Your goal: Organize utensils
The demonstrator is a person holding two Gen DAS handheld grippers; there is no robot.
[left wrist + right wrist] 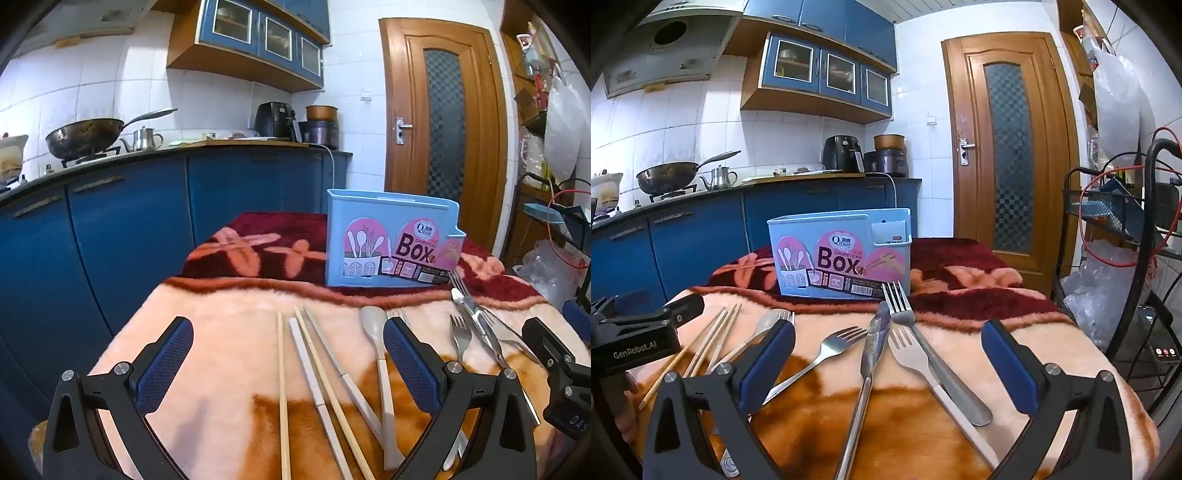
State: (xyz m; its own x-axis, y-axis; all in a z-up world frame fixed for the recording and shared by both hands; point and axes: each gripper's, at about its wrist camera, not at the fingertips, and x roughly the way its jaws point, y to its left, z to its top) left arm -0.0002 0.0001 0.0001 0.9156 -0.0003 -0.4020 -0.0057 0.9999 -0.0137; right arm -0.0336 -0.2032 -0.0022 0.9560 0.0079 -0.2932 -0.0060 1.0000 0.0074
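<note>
Steel forks (905, 354) and wooden chopsticks (317, 387) lie loose on the blanketed worktop (221, 332) before the blue box (391, 240), left gripper (288, 354) and right gripper (888, 354) jaws spread wide, empty, evidently poised to begin sorting.

Light blue box (842, 254) with pink label patches, centre frame. Peach, orange and maroon flowered blanket (960, 295). Blue-padded black gripper fingers (166, 365), lower frame.

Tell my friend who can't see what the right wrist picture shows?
The open right gripper hovers over forks and a knife lying on a fuzzy blanket. Behind them stands a blue chopsticks box; chopsticks lie left.
</note>
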